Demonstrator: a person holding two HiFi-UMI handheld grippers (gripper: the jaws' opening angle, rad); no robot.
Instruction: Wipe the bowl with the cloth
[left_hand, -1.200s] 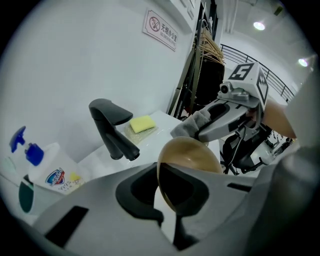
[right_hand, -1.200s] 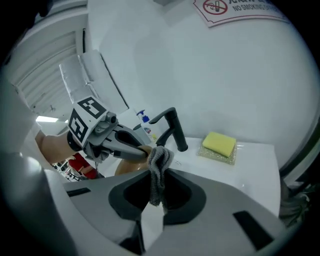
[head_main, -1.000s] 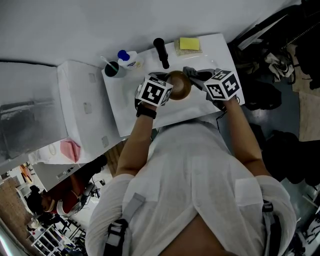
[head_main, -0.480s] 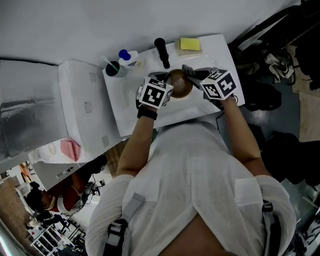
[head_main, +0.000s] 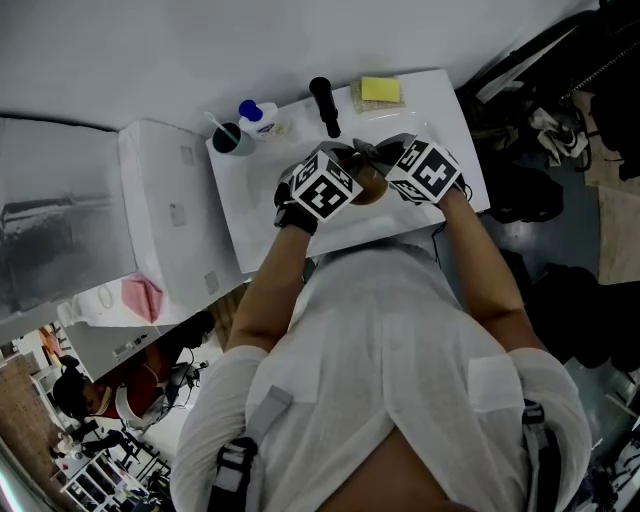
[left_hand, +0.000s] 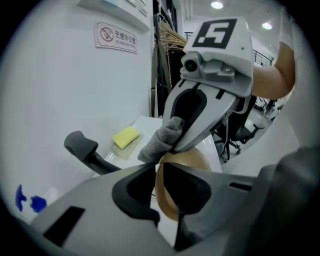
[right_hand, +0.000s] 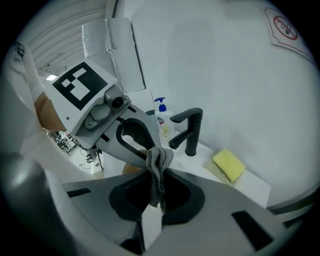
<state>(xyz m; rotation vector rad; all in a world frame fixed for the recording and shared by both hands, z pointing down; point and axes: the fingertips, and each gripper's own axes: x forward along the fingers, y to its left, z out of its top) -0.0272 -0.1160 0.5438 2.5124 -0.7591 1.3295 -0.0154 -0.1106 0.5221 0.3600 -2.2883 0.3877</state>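
The left hand-held gripper (left_hand: 160, 184) is holding the brown bowl (left_hand: 192, 159) by its rim, tipped on edge over the white bench (head_main: 250, 205). Its jaws have just been easing apart, yet the rim is sitting between them and both pads are looking in contact. The right hand-held gripper (right_hand: 153, 199) is pinching the grey cloth (right_hand: 159, 164) tight, with the bunched end meeting the bowl's upper rim (the black faucet (right_hand: 189, 131) and yellow sponge (right_hand: 229, 166) are standing behind, unused). Wiping is looking under way. The next move, I judge, is calling for a firmer hold on the rim, then drawing the cloth round the inside.
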